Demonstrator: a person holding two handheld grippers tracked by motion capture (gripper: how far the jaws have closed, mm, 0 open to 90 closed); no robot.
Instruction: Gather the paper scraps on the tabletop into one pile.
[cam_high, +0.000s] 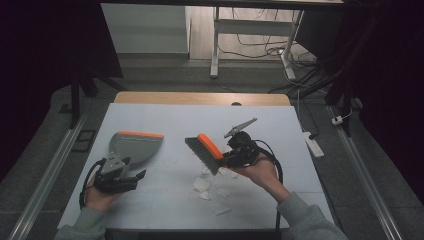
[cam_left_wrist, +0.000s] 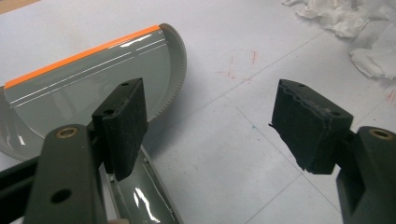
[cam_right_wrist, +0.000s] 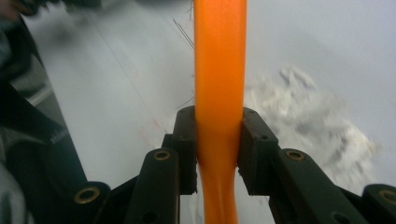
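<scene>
Dustpan (cam_high: 134, 146) empty, paper scraps (cam_high: 207, 186) alongside

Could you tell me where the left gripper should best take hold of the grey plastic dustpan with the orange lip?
Probably by its narrow handle, coming from the person's side. The grey plastic dustpan with the orange lip lies flat, pan wide and thin-walled, handle pointing toward the open left gripper, whose one pad is already beside it.

My right claw (cam_right_wrist: 218, 149) is clamped on the orange handle of the brush (cam_high: 204, 150), its dark bristles angled down over the crumpled white paper scraps (cam_high: 206, 186) near the bench's front edge. The grey, orange-lipped dustpan (cam_high: 134, 146) lies flat toward the left edge.
</scene>
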